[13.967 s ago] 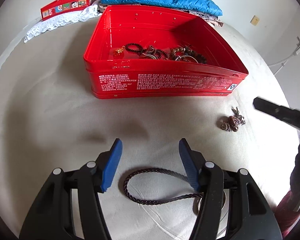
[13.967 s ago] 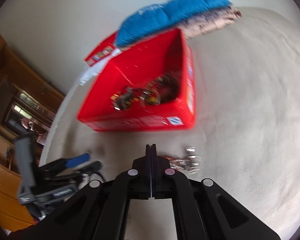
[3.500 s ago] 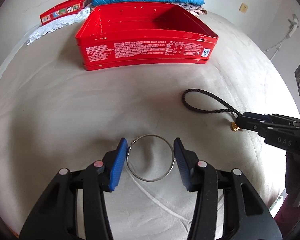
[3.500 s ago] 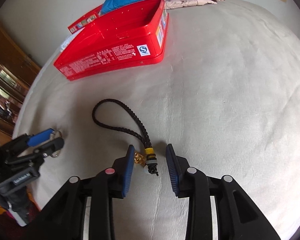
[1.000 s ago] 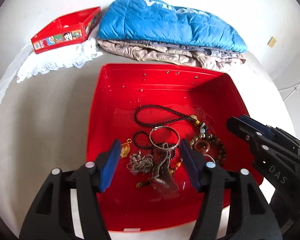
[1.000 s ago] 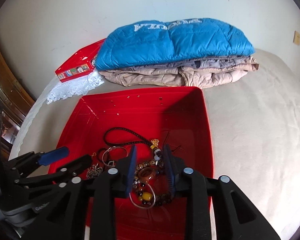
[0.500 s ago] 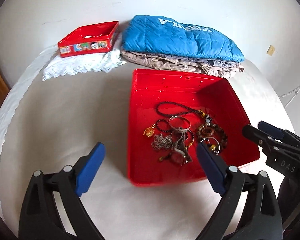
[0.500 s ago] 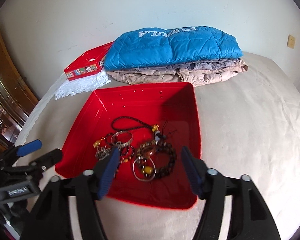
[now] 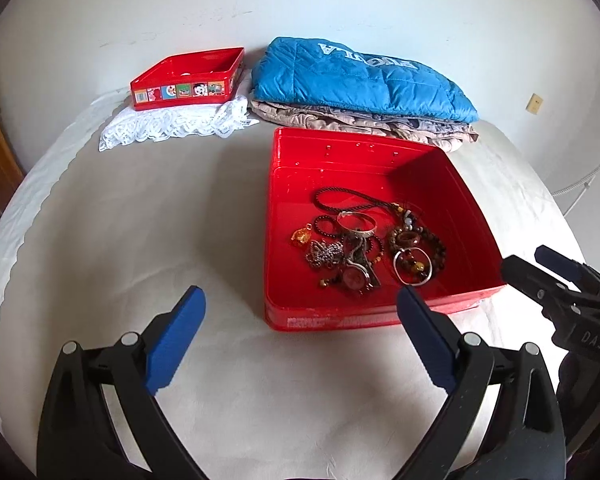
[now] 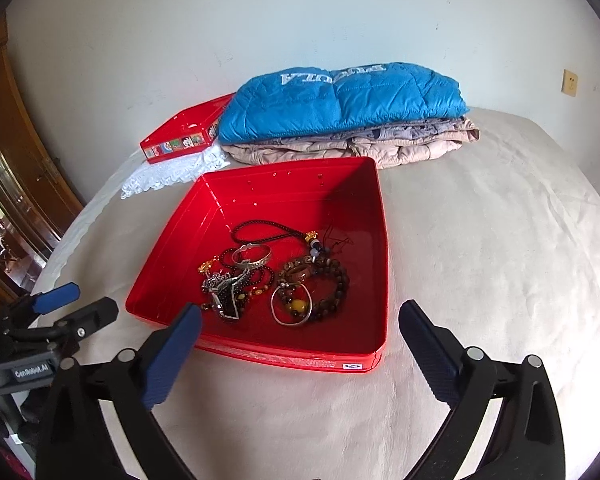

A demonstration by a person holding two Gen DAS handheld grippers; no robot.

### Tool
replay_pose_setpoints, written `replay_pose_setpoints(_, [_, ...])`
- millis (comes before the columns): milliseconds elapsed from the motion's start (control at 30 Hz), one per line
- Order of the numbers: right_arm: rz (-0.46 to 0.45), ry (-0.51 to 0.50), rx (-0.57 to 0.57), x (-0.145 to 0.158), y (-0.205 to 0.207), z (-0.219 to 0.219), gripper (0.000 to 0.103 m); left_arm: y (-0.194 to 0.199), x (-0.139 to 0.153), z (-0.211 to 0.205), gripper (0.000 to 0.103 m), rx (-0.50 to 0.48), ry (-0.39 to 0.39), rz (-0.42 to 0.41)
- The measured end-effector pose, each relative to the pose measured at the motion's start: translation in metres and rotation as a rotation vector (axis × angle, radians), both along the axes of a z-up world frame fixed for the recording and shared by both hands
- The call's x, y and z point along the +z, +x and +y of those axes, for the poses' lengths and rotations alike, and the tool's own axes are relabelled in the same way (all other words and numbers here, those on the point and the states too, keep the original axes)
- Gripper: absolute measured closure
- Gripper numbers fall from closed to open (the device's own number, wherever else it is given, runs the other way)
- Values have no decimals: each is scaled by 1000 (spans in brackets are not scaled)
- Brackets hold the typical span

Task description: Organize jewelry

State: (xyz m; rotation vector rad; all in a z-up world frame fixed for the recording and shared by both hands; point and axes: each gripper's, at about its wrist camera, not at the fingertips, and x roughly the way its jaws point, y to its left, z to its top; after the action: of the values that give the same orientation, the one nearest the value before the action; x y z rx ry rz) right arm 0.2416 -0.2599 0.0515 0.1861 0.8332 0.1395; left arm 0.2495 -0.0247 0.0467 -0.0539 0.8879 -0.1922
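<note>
The left gripper (image 9: 300,320) and the right gripper (image 10: 300,326) are held wide open and empty. Ahead of both, the jewelry (image 9: 366,246) is gathered inside the red tin (image 9: 340,318).

This is a bedroom in a home. A wide bed (image 10: 480,240) with a pale cover carries folded clothes (image 10: 352,140) under a blue quilted jacket (image 10: 340,96), beside a wooden wardrobe (image 10: 16,168).
</note>
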Motion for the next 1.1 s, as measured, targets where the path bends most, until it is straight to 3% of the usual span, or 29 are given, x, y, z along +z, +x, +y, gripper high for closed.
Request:
replay_pose_setpoints(233, [-5, -31, 6, -2, -1, 6, 4, -5, 0, 0, 7, 3, 26, -38])
replay_pose_setpoints(667, [68, -6, 37, -20, 3, 9, 4, 11, -23, -1, 7, 31, 91, -41])
replay_pose_setpoints(1100, [80, -19, 32, -28, 7, 5, 4, 19, -36, -1, 7, 18, 48, 2])
